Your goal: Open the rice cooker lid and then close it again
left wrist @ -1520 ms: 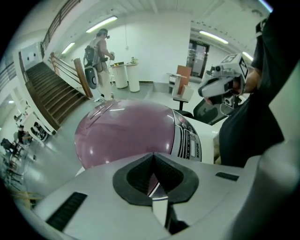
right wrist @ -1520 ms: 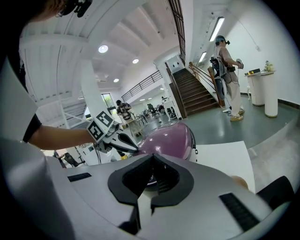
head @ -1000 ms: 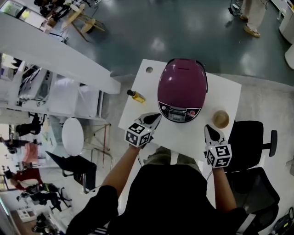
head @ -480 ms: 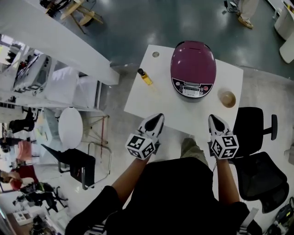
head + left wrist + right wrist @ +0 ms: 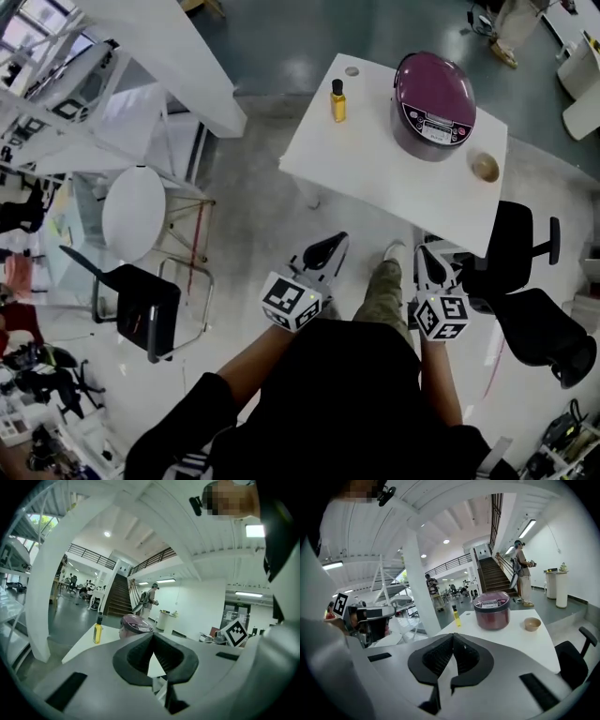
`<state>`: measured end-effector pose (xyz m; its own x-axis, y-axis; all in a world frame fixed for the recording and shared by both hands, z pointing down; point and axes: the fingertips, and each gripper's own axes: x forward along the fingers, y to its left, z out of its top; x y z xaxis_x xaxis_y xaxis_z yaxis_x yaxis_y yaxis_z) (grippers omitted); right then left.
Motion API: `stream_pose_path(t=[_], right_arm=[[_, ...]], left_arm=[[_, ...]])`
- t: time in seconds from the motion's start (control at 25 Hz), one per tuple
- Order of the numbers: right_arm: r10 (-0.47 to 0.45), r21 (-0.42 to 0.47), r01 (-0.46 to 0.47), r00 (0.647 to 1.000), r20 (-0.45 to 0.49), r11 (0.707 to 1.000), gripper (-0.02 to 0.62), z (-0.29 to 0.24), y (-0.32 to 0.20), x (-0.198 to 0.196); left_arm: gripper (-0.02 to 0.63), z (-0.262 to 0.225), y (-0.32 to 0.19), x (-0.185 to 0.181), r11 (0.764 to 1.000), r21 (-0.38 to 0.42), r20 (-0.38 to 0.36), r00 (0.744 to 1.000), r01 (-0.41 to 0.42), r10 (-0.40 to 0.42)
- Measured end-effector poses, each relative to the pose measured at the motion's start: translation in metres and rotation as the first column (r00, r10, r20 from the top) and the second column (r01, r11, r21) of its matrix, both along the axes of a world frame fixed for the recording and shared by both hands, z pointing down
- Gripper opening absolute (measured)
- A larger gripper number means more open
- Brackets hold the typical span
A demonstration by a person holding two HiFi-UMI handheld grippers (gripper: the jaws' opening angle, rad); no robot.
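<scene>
— A: Your left gripper [image 5: 333, 246] has its jaws clenched together, nothing between them.
— B: Your right gripper [image 5: 424, 258] too: jaws clamped, empty.
— A: Your rice cooker [image 5: 433, 92] sits lid down on the white bench [image 5: 375, 159], well apart from both, between the yellow bottle [image 5: 337, 101] and the small bowl [image 5: 485, 167].

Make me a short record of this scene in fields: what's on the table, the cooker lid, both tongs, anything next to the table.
table: white, holds three things
rice cooker: purple, lid down
bottle: yellow, dark cap, upright, left of the cooker in the head view
bowl: small, tan, on the cooker's other side, near the table edge
left tongs: shut, empty, over the floor short of the table
right tongs: shut, empty, over the floor short of the table
chair: black, beside the table
</scene>
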<state>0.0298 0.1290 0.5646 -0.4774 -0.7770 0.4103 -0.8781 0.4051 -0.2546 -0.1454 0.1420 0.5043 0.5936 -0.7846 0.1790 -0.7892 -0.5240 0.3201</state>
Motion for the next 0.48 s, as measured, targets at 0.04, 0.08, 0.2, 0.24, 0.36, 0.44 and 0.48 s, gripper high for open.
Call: stream_pose_path(t=[0.04, 0.08, 0.2, 0.24, 0.36, 0.44, 0.48], right_arm=[[0.003, 0.004, -0.003, 1.0, -0.005, 1.0, -0.002, 0.0, 0.012, -0.005], [0.009, 0.008, -0.009, 1.0, -0.01, 1.0, -0.001, -0.002, 0.022, -0.009], [0.024, 0.017, -0.023, 0.999, -0.031, 1.0, -0.002, -0.013, 0.048, -0.016], [0.024, 0.021, -0.023, 0.999, -0.042, 1.0, -0.002, -0.02, 0.055, -0.016], [0.02, 0.044, -0.018, 0.999, -0.047, 0.999, -0.001, -0.043, 0.072, -0.012], [0.021, 0.066, -0.018, 0.999, -0.047, 0.998, -0.002, -0.056, 0.078, -0.007], [0.019, 0.082, -0.015, 0.998, -0.052, 0.996, -0.002, -0.062, 0.08, -0.005]], left_arm=[[0.002, 0.0, 0.013, -0.007, 1.0, 0.004, -0.002, 1.0, 0.005, -0.005], [0.002, 0.001, 0.024, -0.013, 1.0, 0.005, -0.002, 1.0, 0.01, -0.01], [0.002, 0.002, 0.057, -0.026, 1.0, -0.007, -0.003, 1.0, 0.012, -0.012], [0.002, -0.001, 0.067, -0.028, 1.0, -0.012, -0.008, 1.0, 0.013, -0.013], [0.002, -0.017, 0.087, -0.031, 1.0, 0.003, -0.015, 0.999, 0.029, -0.029], [0.002, -0.027, 0.093, -0.033, 0.998, 0.037, -0.005, 0.999, 0.053, -0.053], [0.002, -0.029, 0.094, -0.033, 0.997, 0.051, 0.001, 0.998, 0.063, -0.063]])
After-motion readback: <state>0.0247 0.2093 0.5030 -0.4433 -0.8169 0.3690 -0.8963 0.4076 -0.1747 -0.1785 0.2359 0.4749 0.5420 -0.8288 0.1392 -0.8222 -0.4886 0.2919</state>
